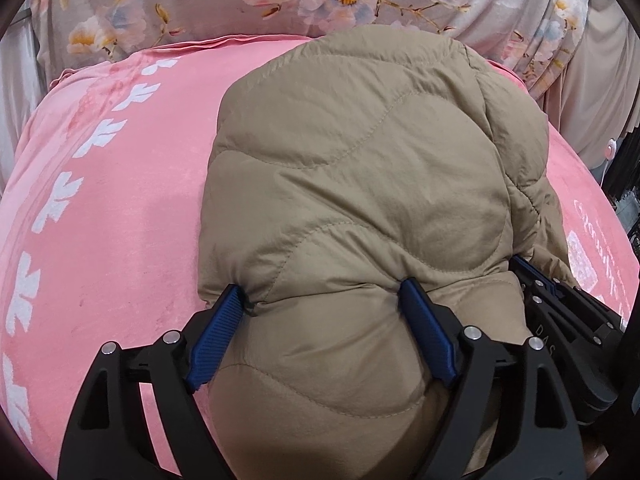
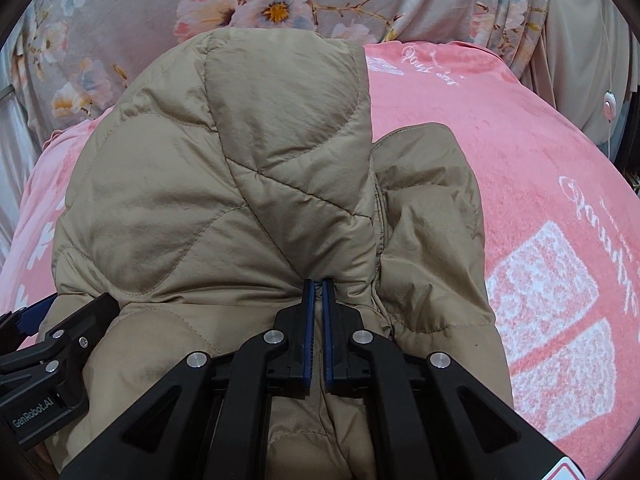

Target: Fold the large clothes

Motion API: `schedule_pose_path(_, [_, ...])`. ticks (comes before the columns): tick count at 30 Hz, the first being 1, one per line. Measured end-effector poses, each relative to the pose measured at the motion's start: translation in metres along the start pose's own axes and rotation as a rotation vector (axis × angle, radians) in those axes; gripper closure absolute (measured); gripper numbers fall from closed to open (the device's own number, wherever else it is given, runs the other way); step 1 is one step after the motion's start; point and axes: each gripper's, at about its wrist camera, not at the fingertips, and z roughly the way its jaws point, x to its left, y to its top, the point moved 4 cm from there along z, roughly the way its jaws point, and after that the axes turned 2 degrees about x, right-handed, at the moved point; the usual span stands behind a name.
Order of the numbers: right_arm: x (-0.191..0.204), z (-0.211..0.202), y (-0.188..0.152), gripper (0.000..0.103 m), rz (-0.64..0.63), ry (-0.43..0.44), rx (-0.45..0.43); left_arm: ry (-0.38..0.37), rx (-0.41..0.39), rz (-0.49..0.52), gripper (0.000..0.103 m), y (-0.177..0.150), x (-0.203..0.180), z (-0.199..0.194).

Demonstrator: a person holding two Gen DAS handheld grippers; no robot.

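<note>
On the bed, over a pink blanket (image 1: 120, 200), a tan quilted jacket (image 1: 360, 180) was laid in a thick bundle, its far end reaching toward a flowered sheet (image 1: 160, 8) at the head. The near edge of the jacket was met by both tools. The left tongs (image 1: 324, 300) were seen spread wide, a fat roll of padding bulging between the two blue pads; the cloth was straddled and dented at the pad tips, but no firm pinch could be claimed. The right tongs (image 2: 318, 284) were pressed almost together, a thin ridge of jacket fabric being nipped at their tips, beside a seam where a folded panel met a lower flap (image 2: 432, 220).

Several risks were judged likely. If the bundle were lifted or turned over, the left side could be dropped, since little appeared to be clamped there, and the fold would be dragged crooked by the right side alone. Only the outer shell might have been caught by the right tongs, so the slippery padded layers beneath could slide apart. The springy filling could also push the fold open once released, and the blanket could be rucked up by any dragging.
</note>
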Motion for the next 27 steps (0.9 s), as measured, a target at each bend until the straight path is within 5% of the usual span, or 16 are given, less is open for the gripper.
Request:
schedule_pose_path(7, [-0.001,0.000,-0.003,0.102,0.019,-0.001,-0.042,-0.002,-0.004,0.001,0.023,-0.001,0.000,0.001])
schedule_pose_path(14, [-0.011,-0.023,0.010,0.098,0.033,0.034,0.049,-0.088,0.053,-0.080,0.025,0.013,0.017,-0.023])
schedule_pose_path(21, [-0.001,-0.097,0.071,0.084,-0.001,0.105,-0.076,-0.096,-0.151,-0.146,0.024,0.088,0.052,-0.090])
schedule_pose_path(27, [0.025,-0.053,0.115,0.078,-0.046,0.108,-0.058,-0.026,-0.108,-0.130,0.024,0.126,0.040,-0.047])
